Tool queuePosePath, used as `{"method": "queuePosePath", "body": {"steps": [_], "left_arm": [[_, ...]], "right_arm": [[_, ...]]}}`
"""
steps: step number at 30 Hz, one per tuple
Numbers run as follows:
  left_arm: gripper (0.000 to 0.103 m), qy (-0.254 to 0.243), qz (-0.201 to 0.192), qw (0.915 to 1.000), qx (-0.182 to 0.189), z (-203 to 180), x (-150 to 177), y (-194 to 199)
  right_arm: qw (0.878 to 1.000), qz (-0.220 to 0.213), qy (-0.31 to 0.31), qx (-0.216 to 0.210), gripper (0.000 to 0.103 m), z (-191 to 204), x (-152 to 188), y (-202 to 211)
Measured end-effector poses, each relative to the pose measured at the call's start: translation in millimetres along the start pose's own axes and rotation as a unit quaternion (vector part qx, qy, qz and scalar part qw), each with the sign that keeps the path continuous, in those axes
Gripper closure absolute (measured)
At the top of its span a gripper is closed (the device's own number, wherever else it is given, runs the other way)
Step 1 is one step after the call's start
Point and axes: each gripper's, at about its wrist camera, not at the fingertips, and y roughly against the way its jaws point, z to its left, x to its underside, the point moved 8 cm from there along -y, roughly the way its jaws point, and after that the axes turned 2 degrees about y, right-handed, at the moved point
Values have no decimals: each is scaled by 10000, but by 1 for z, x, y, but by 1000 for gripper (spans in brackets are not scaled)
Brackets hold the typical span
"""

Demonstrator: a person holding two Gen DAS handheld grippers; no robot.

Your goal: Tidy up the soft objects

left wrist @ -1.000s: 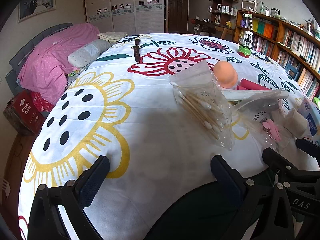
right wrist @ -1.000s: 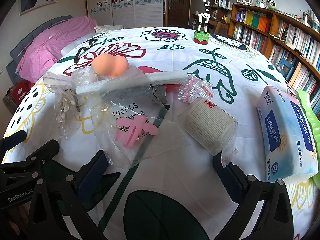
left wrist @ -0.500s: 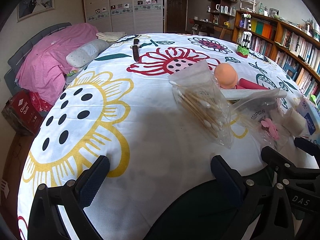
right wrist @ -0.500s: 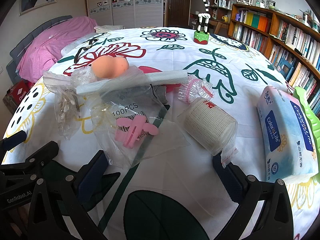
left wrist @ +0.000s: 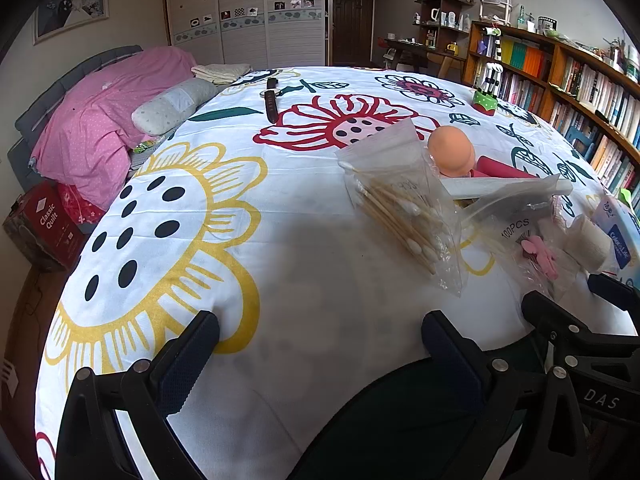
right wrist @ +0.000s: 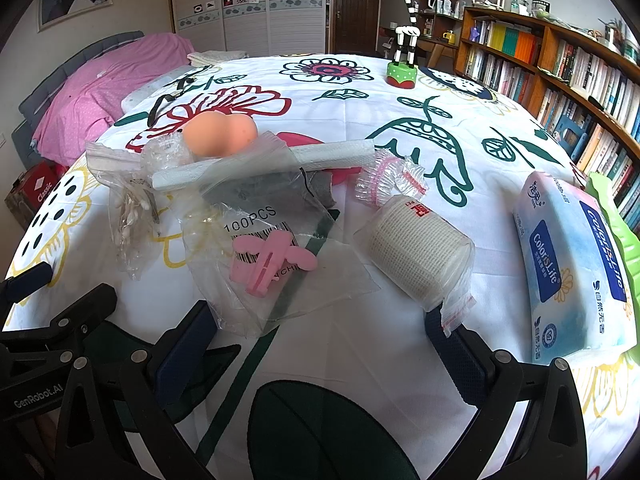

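Observation:
A clear bag of cotton swabs [left wrist: 404,208] lies on the flowered cloth [left wrist: 280,240], right of my open left gripper [left wrist: 320,332]. Beside it are an orange sponge [left wrist: 451,152], a white paper roll [left wrist: 504,186] and a clear "100PCS" bag [right wrist: 276,256] with a pink clip [right wrist: 272,260] on it. My open right gripper [right wrist: 316,328] hovers low just before that bag and a wrapped bandage roll [right wrist: 416,252]. A tissue pack [right wrist: 572,260] lies at the right, and a pink frilly bag [right wrist: 388,180] lies behind the bandage. Both grippers are empty.
A zebra toy on a green base [right wrist: 404,64] and a watch [left wrist: 272,100] stand farther back. A green object [right wrist: 616,224] lies past the tissue pack. Bookshelves [right wrist: 560,72] line the right; a bed with pink bedding [left wrist: 112,120] lies at the left.
The left wrist view has shifted slightly left and back; the objects sit a little more to the right. The right gripper has hardly moved. Both stay open.

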Motion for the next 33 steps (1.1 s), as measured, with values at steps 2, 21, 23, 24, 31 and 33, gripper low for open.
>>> {"method": "queuePosePath", "body": {"steps": [2, 21, 23, 24, 31, 33], "left_arm": [[0, -2, -1, 10000, -3, 0, 0, 0], [0, -18, 6, 10000, -13, -1, 0, -1], [0, -20, 5, 10000, -20, -1, 0, -1], [0, -19, 6, 10000, -22, -1, 0, -1], [0, -14, 6, 10000, -12, -1, 0, -1], [0, -18, 5, 10000, -20, -1, 0, -1]], "right_arm": [[10000, 3, 1, -1, 0, 1, -1, 0], [9986, -71, 111, -521, 0, -1, 2, 6], [9983, 15, 374, -446, 0, 3, 4, 4], [9978, 48, 530, -389, 0, 5, 4, 4], [9956, 57, 531, -766, 0, 2, 5, 8], [9941, 34, 381, -1020, 0, 0, 3, 12]]}}
